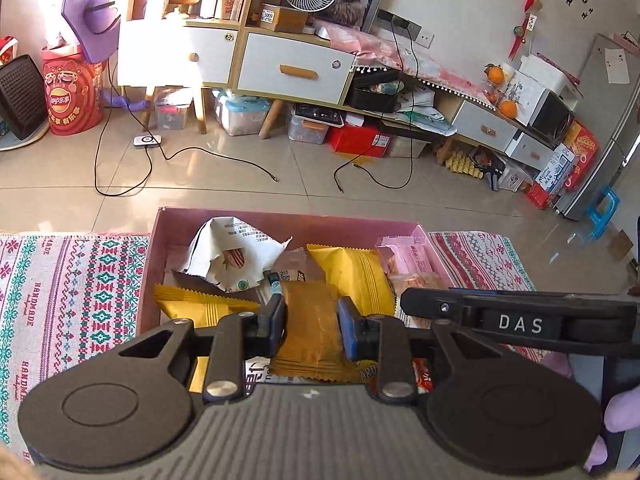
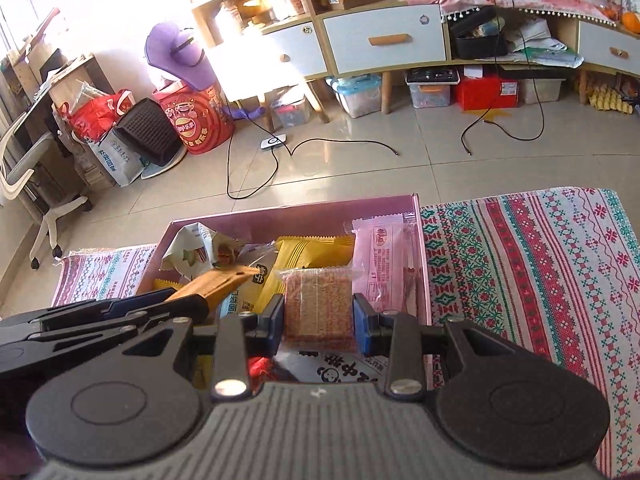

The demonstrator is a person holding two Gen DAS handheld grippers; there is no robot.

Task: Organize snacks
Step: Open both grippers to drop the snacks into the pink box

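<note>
- Two grippers work at once over the shallow pink cardboard box [image 1: 423, 236] of snacks, which sits in the lower middle of both views on a counter covered by a red-and-green patterned cloth [image 1: 76, 280].
- Left gripper [image 1: 311, 326]: its jaws are pinching a flat amber-brown foil snack packet [image 1: 310, 332] by its two long edges, dead centre of the left wrist view. From the right wrist view that same packet looks tilted, lifted off the pile, so I judge it held clear rather than resting.
- Right gripper [image 2: 319, 314]: jaws closed on a clear-wrapped square of brown sesame-style crisp [image 2: 319, 304], gripped across its width, low in the frame.
- Edge grips make sense here: thin crinkly wrappers give little else to hold without crushing the contents.
- Inside the box: a bright yellow foil packet [image 1: 352, 276], a crumpled white paper wrapper [image 1: 232, 252] at the upper left, a pale pink sachet [image 2: 386, 264] along the right wall.
- Both snacks are over the box, so this reads as mid-sort; whether they are going in or coming out, I cannot tell.
- Watch the two tools: they sit very close, and a bump could shake a packet loose.
</note>
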